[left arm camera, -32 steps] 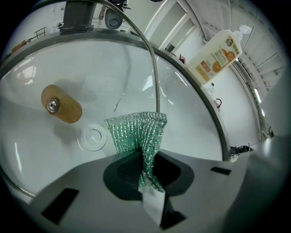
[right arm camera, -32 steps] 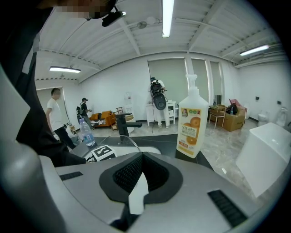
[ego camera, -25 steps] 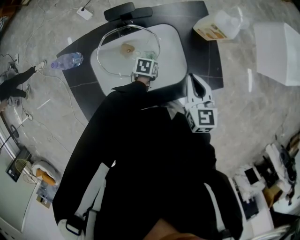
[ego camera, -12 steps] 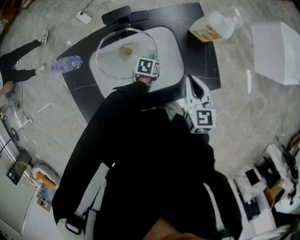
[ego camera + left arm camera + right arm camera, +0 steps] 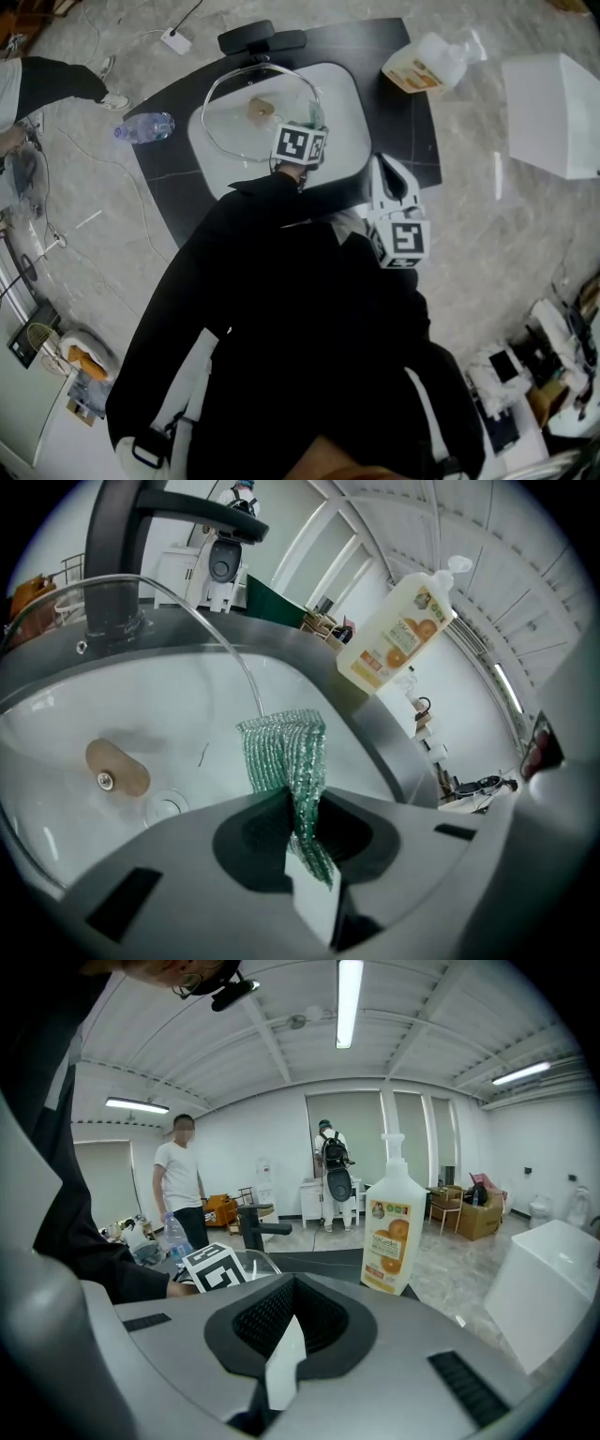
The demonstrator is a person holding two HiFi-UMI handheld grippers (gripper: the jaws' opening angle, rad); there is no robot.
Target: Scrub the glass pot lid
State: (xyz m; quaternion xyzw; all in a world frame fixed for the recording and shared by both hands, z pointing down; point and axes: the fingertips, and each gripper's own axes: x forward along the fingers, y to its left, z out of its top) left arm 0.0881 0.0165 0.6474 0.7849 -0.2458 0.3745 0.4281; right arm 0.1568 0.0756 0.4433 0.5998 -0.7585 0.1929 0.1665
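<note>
Two grippers split the work: the left gripper (image 5: 302,841) pinches a green mesh scouring cloth (image 5: 286,752) in its fingers above the glass pot lid (image 5: 246,131) resting in the white sink (image 5: 342,103), apparently ready to scrub, while the right gripper (image 5: 279,1372), fingers together on nothing, hangs beside the sink.

Head view: your sleeve (image 5: 281,281) covers the sink's (image 5: 347,112) 6 o'clock rim | cube (image 5: 300,145) on your left gripper (image 5: 305,855) hides its jaws and the lid's (image 5: 234,131) 4 o'clock rim | bystander (image 5: 56,80) at 10 o'clock cut by the edge | left gripper view: scrubber's (image 5: 281,752) lower end buried between the jaws, lid cut at 9 o'clock | bottle (image 5: 392,1232) print unreadable
</note>
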